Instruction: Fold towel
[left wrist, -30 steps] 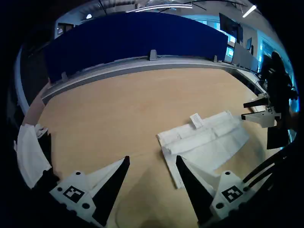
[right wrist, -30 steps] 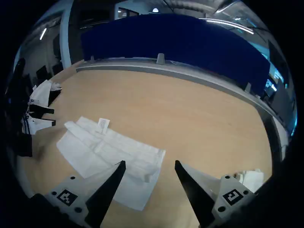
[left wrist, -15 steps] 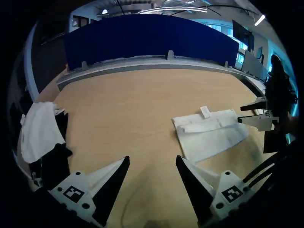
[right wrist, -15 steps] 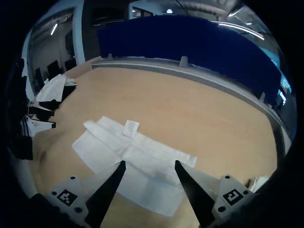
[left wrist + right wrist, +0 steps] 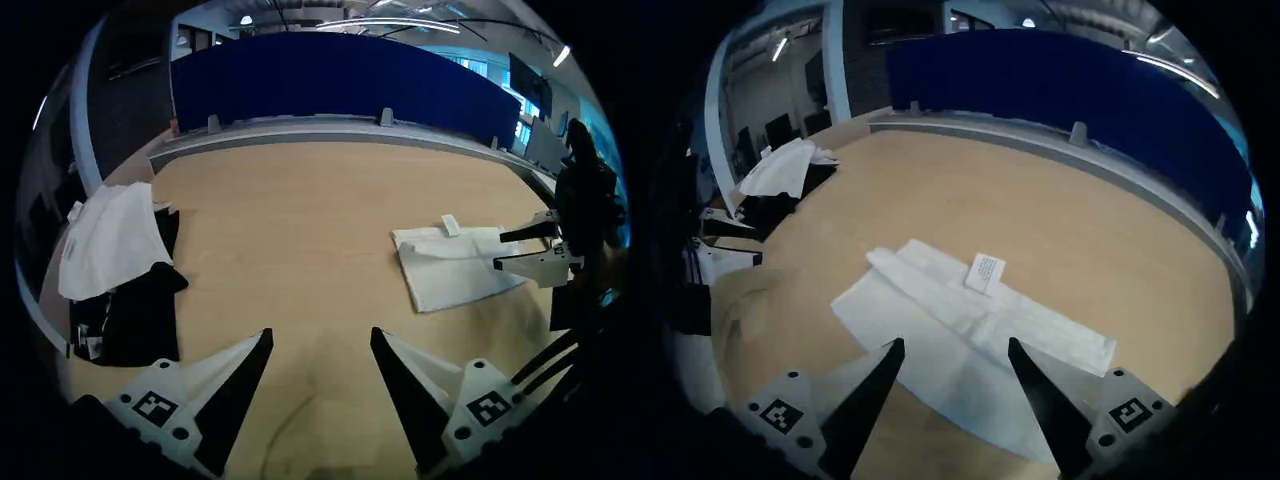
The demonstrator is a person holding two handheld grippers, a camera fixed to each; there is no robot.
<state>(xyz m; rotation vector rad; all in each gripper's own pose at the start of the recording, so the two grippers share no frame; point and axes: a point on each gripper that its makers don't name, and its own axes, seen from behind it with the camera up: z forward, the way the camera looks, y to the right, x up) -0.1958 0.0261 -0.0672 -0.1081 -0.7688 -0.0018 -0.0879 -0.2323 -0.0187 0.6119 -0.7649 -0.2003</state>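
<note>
Jaws on both of your grippers are spread wide and grip nothing. Your left gripper [image 5: 320, 330] hangs over bare wooden table [image 5: 304, 200], with the white towel [image 5: 452, 268] ahead and to its right, well apart from it. That towel lies flat and partly folded, a small label tag [image 5: 986, 273] on its far side. Your right gripper [image 5: 954, 340] is over the towel's near edge, the cloth running between its fingers; whether they touch it I cannot tell. At the table's left edge sits a white cloth [image 5: 112, 238] on black fabric [image 5: 138, 320].
</note>
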